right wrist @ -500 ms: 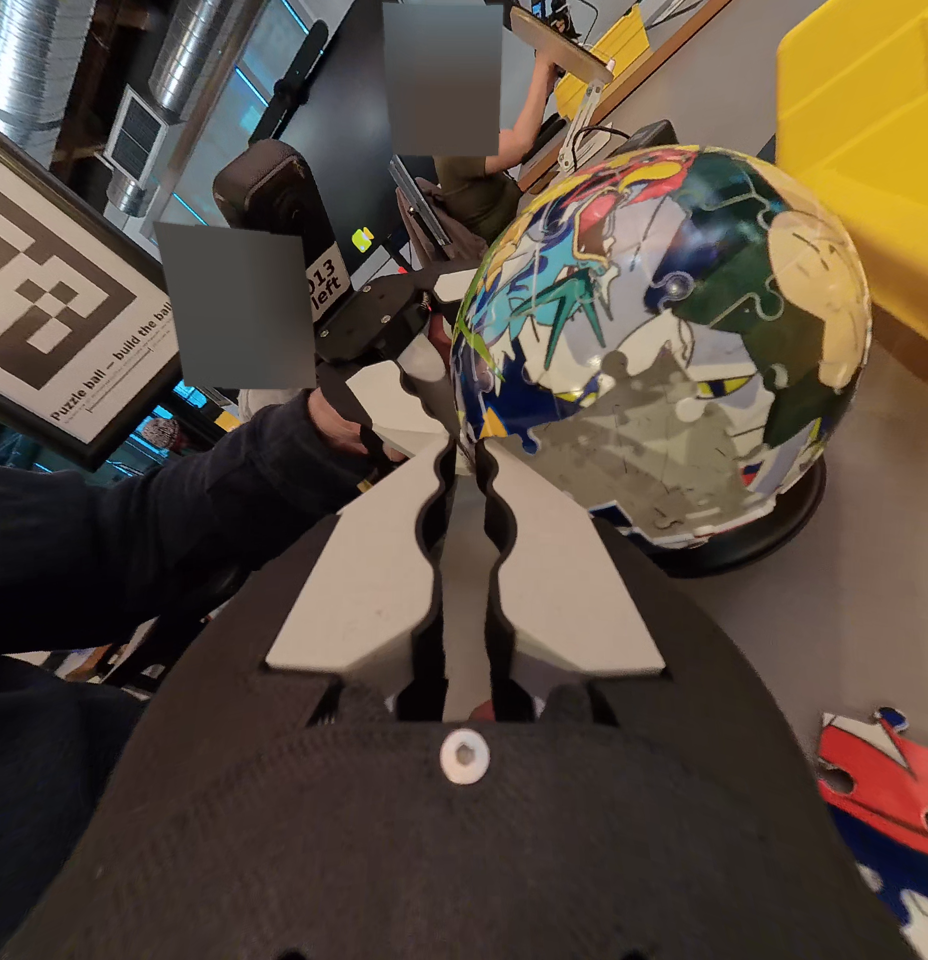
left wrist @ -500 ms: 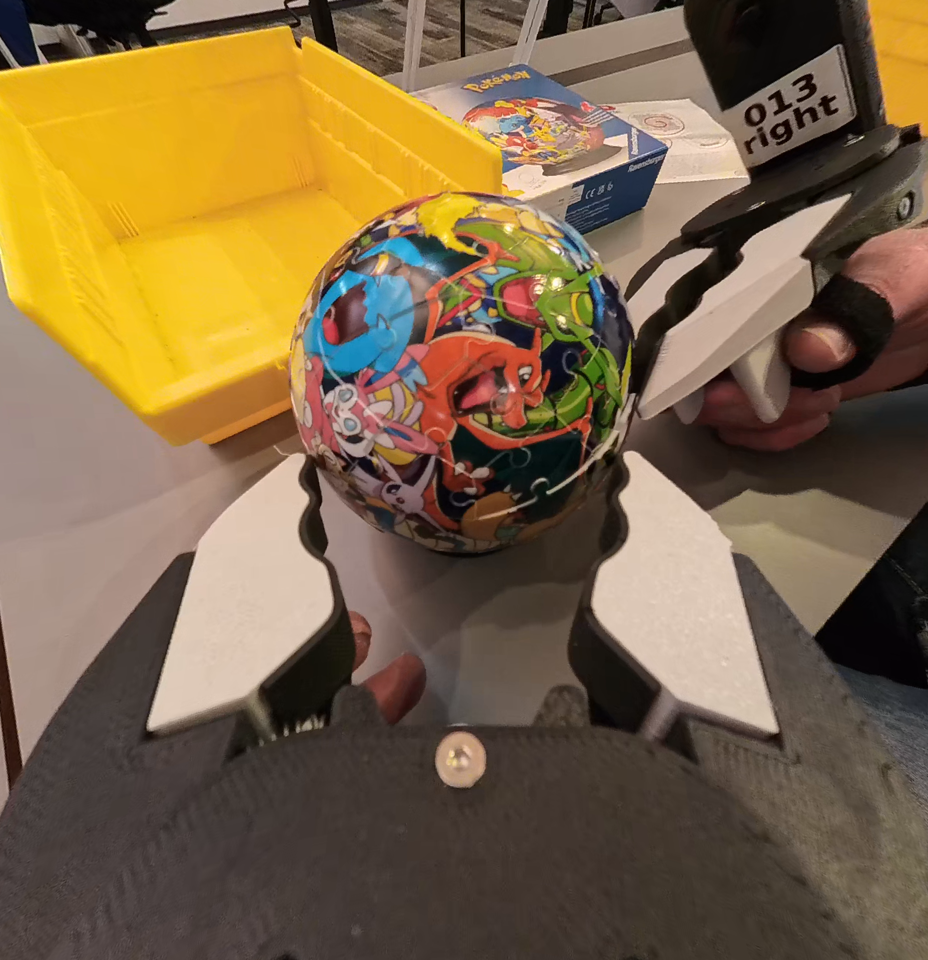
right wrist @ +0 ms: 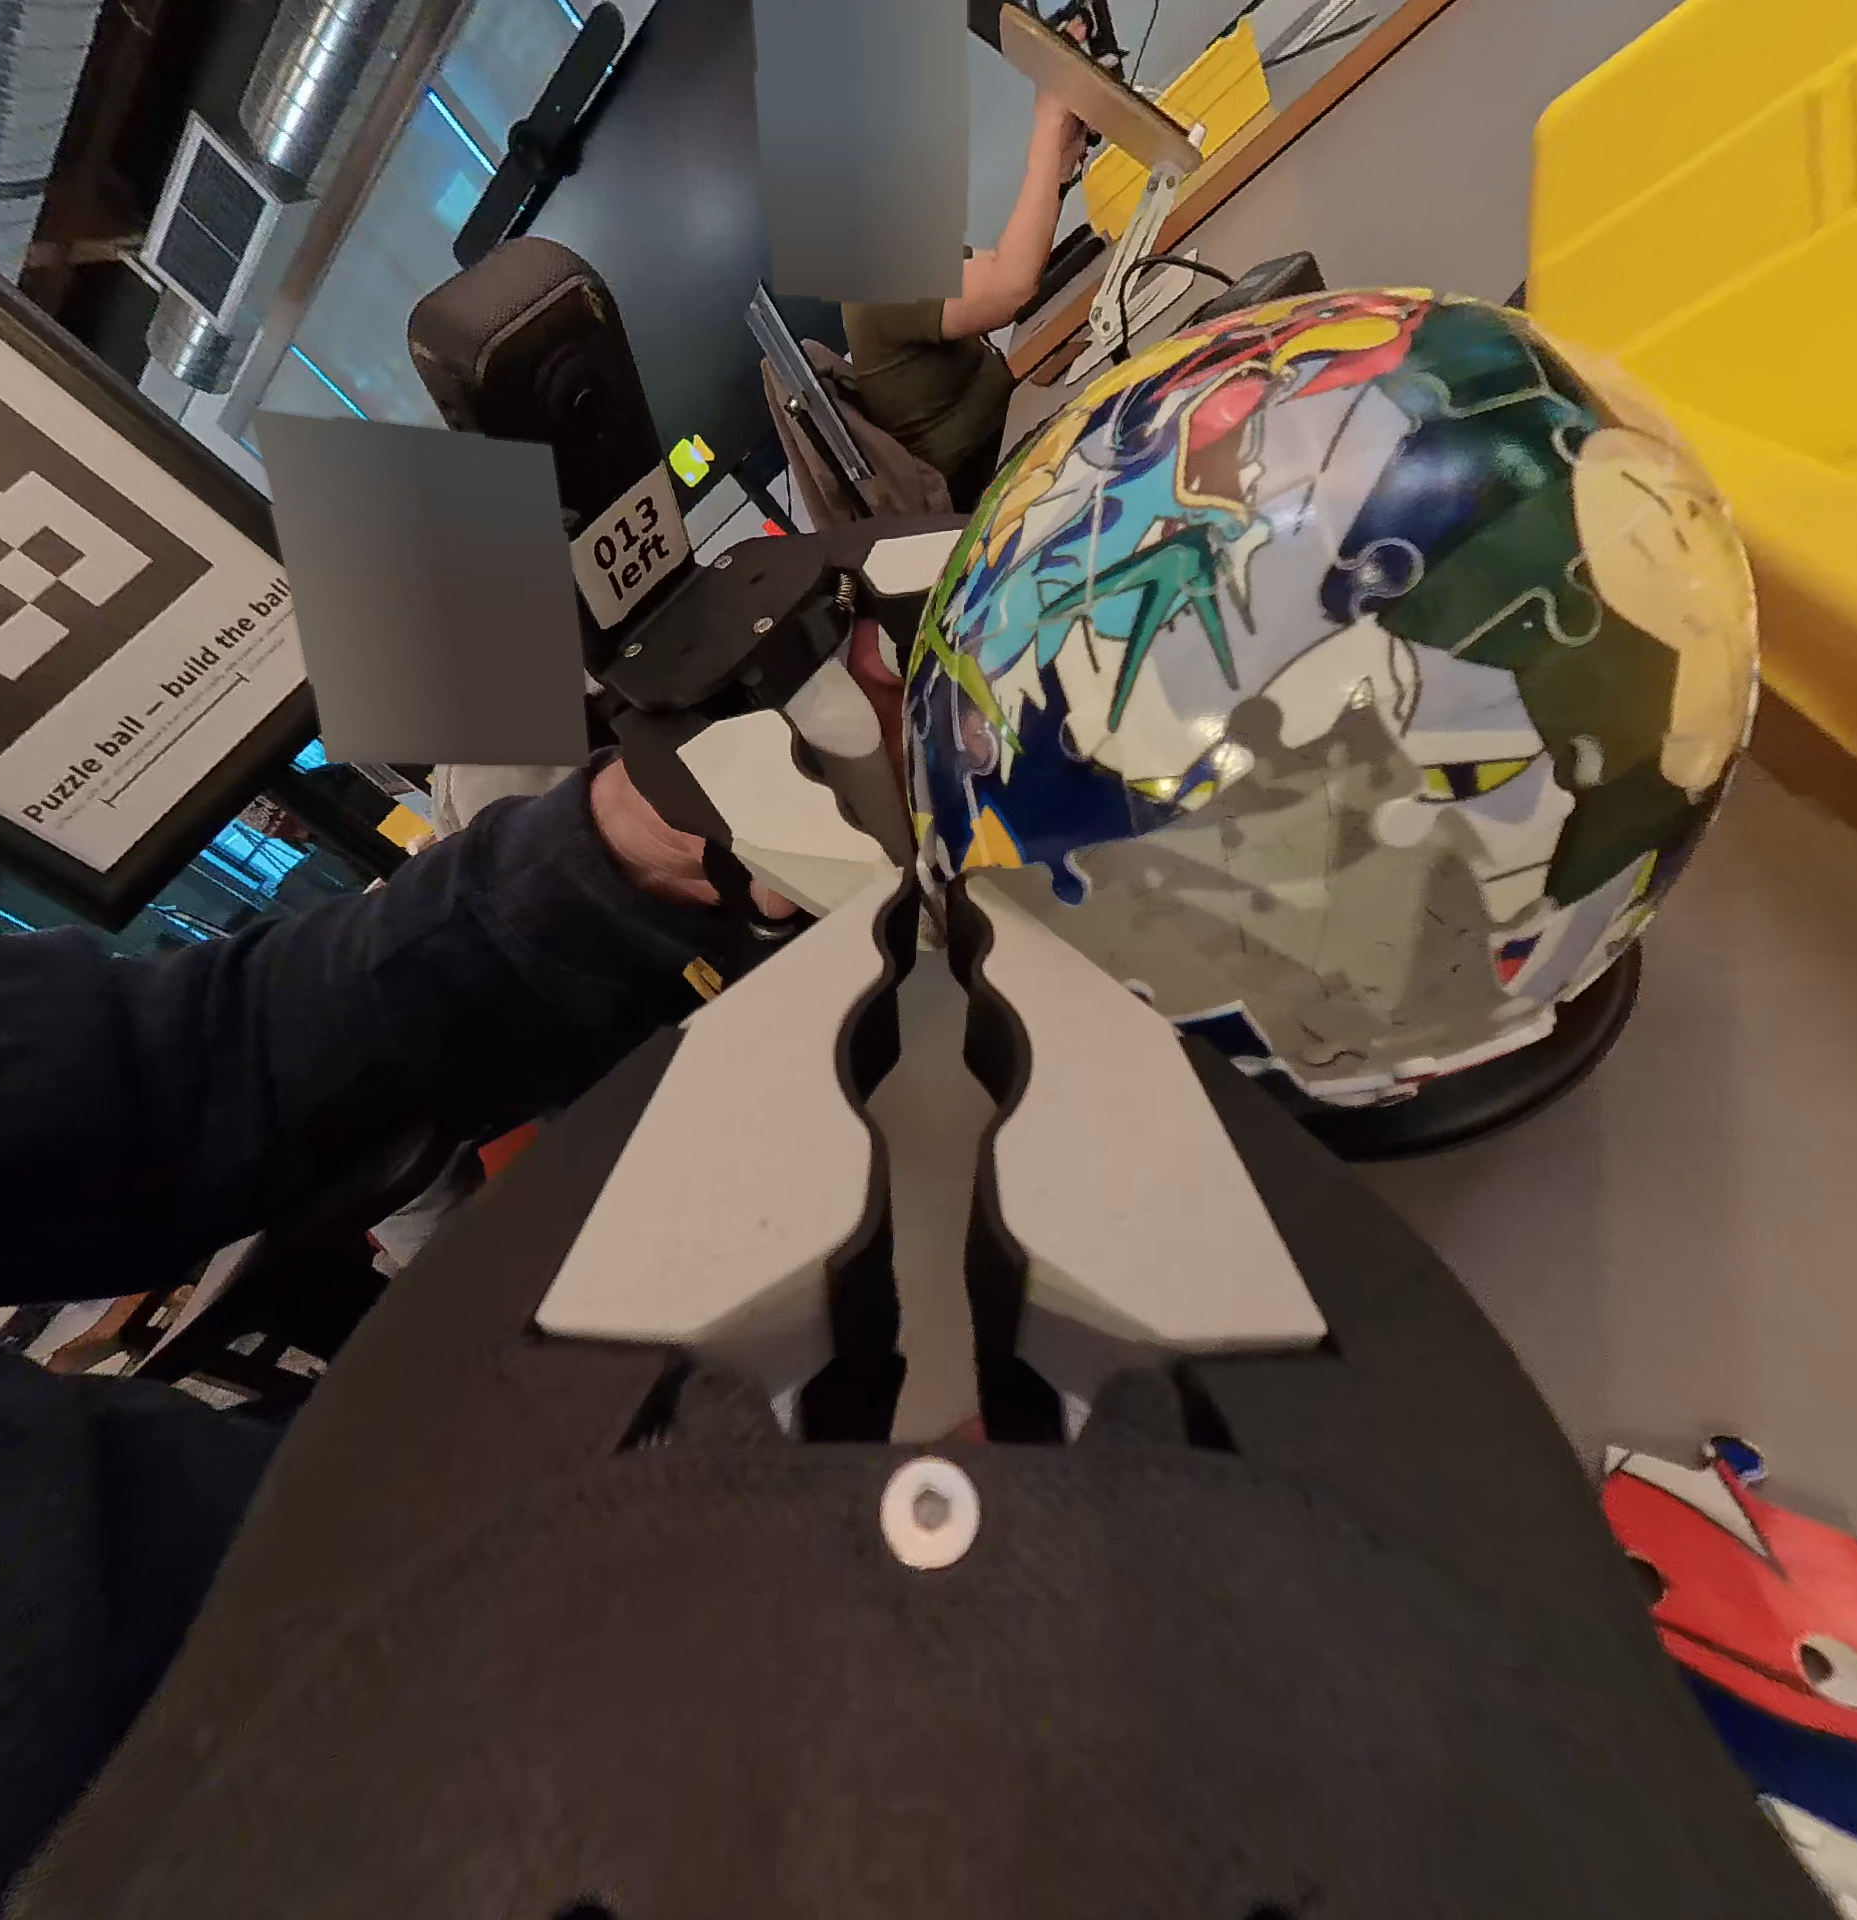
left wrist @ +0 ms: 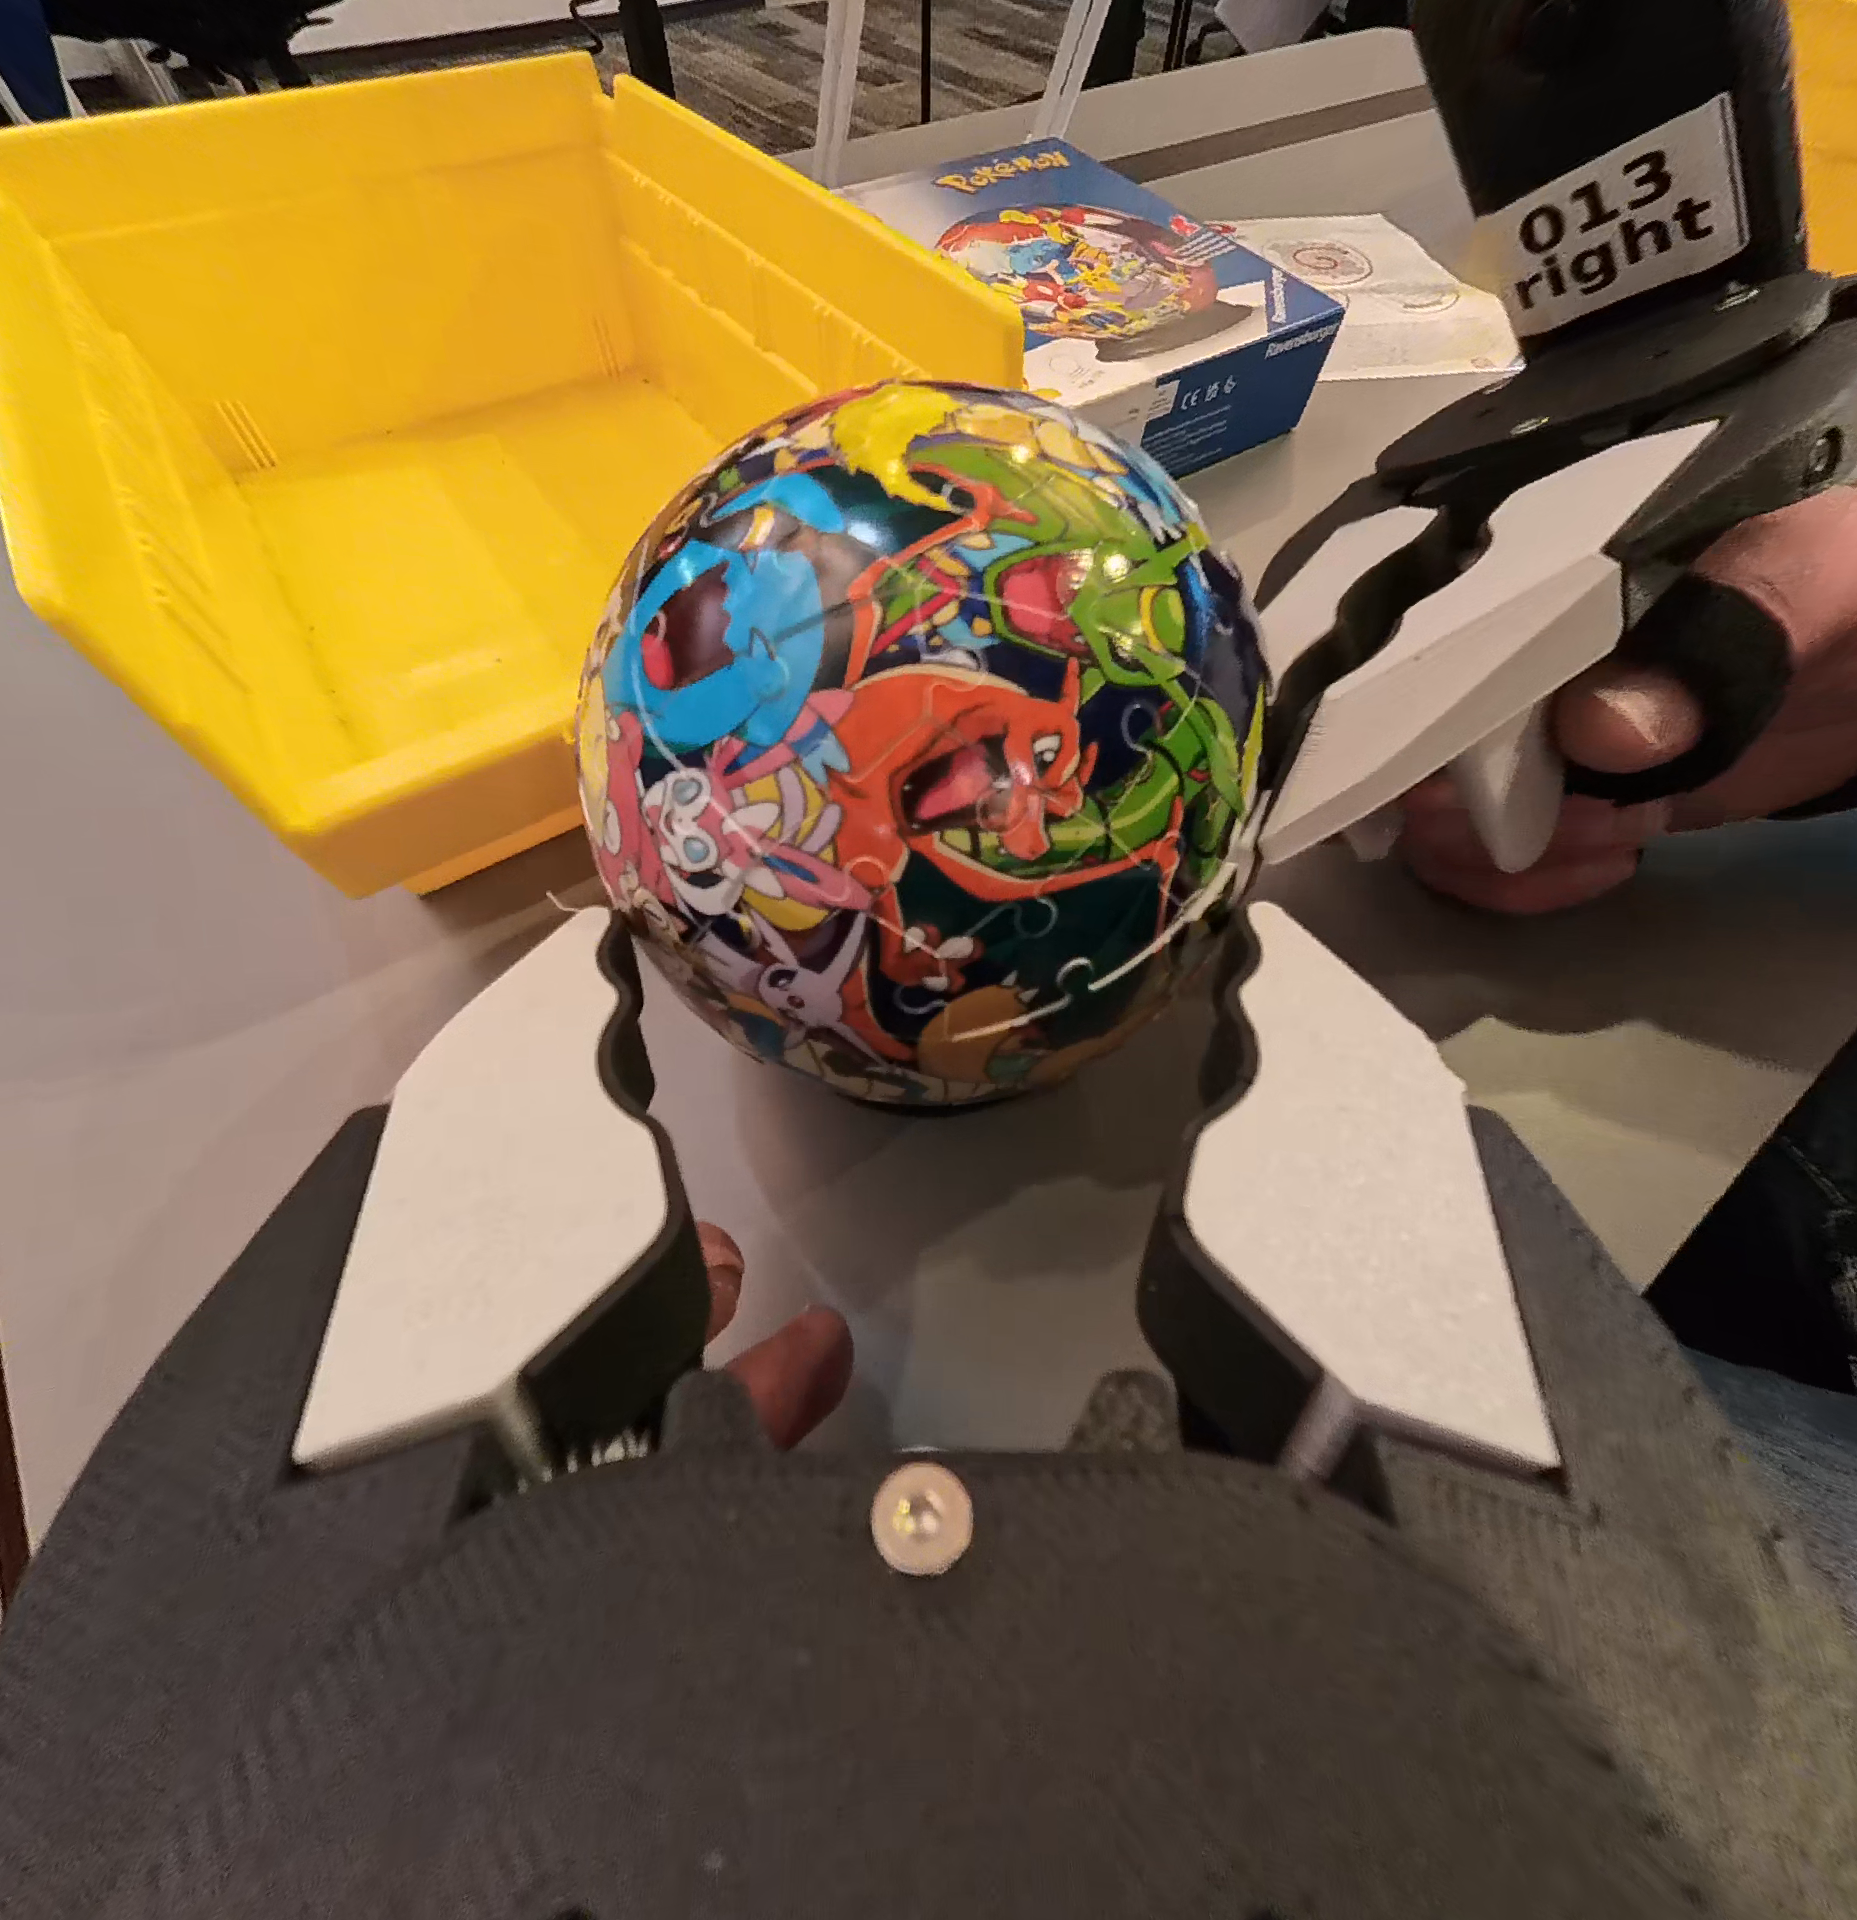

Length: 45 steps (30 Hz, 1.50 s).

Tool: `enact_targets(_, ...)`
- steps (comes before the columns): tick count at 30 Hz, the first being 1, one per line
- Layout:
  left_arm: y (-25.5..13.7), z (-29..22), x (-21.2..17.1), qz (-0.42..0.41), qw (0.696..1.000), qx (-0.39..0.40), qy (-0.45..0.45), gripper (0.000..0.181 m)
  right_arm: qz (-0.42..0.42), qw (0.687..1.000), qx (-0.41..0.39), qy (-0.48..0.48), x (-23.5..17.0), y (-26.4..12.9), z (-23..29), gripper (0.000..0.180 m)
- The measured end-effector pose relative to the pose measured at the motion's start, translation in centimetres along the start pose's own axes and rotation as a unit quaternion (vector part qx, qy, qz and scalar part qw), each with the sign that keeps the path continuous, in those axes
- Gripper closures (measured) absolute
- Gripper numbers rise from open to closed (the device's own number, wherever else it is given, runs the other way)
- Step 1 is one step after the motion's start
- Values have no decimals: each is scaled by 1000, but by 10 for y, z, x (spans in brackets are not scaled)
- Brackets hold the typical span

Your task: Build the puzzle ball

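The colourful puzzle ball (left wrist: 924, 727) stands on a black ring stand (right wrist: 1506, 1091) on the grey table. My left gripper (left wrist: 929, 925) is open, and its two tips rest against the near lower sides of the ball. It also shows in the right wrist view (right wrist: 841, 717) at the ball's far side. My right gripper (right wrist: 931, 899) is shut to a narrow slit, with its tips against the side of the ball (right wrist: 1339, 707). In the left wrist view it (left wrist: 1277, 779) touches the ball's right edge. I cannot see anything pinched between its fingers.
An empty yellow bin (left wrist: 384, 436) stands just behind and left of the ball and also shows in the right wrist view (right wrist: 1734, 364). The blue puzzle box (left wrist: 1194, 312) and a paper sheet (left wrist: 1360, 281) lie behind. A loose red and blue joined patch of pieces (right wrist: 1776, 1631) lies near my right gripper.
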State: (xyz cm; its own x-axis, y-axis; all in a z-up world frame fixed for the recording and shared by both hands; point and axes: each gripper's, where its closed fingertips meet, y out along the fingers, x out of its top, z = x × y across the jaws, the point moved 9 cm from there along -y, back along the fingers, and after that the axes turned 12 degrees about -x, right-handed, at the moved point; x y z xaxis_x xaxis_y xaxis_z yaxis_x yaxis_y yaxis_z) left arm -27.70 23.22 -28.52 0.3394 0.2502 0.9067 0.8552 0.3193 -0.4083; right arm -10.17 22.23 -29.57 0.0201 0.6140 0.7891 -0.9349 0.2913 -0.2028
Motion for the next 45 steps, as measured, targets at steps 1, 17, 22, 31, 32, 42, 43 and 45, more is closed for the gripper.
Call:
enact_targets(1, 1, 0, 0, 0, 1000, -1, -1, 76, 0, 1000, 0, -2, 0, 0, 0, 176)
enact_targets(17, -15, 4, 12, 5, 999, 14, 43, 81, 8, 1000, 3, -12, 1, -1, -1, 177)
enact_targets(22, -6, 1, 16, 10, 999, 4, 51, 80, 11, 1000, 7, -8, 1, -2, -2, 177)
enact_targets(31, -5, 2, 16, 5, 999, 12, 51, 85, -6, 999, 24, 29, 5, -1, -5, 161)
enact_targets(32, -5, 2, 16, 4, 999, 11, 49, 85, -10, 999, 26, 36, 6, -1, -7, 165)
enact_targets(42, -1, 4, 14, 9, 999, 14, 44, 81, -8, 999, 25, 44, 7, 0, -10, 179)
enact_targets(43, 0, 5, 13, 9, 999, 12, 38, 80, -7, 999, 24, 41, 7, 0, -10, 179)
enact_targets(45, 1, 5, 12, 11, 999, 9, 32, 79, -6, 999, 19, 33, 6, 1, -9, 178)
